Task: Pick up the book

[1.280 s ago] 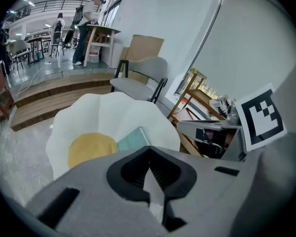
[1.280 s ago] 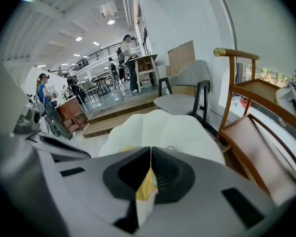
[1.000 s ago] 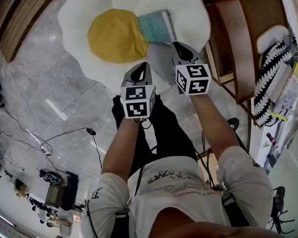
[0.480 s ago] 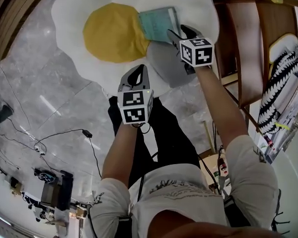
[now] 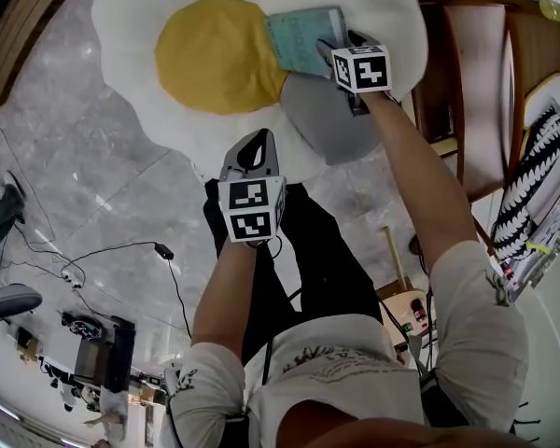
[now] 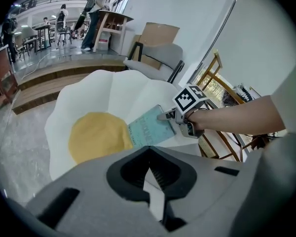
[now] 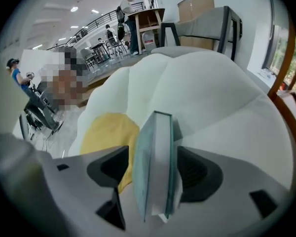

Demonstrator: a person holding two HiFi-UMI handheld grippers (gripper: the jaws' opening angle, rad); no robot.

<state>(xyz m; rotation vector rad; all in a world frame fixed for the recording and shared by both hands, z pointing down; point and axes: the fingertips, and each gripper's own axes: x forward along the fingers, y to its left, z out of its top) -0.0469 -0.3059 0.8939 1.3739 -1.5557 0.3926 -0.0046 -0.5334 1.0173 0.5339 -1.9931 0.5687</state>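
A teal book lies on a white fried-egg cushion, next to its yellow yolk. My right gripper is at the book's near edge. In the right gripper view the book stands edge-on between the opening jaws of my right gripper, with a gap showing at the left pad. My left gripper hangs nearer the person's body, over the cushion's front rim, shut and empty. The left gripper view has its closed tips below the book and the right gripper.
A grey pad lies under the right forearm. Wooden chair frames stand at the right with a striped cushion. Cables trail over the grey marble floor at the left. A wooden step lies beyond the cushion.
My right gripper has travelled away from the body to the book and now straddles its edge. My left gripper has sunk a little and stays shut.
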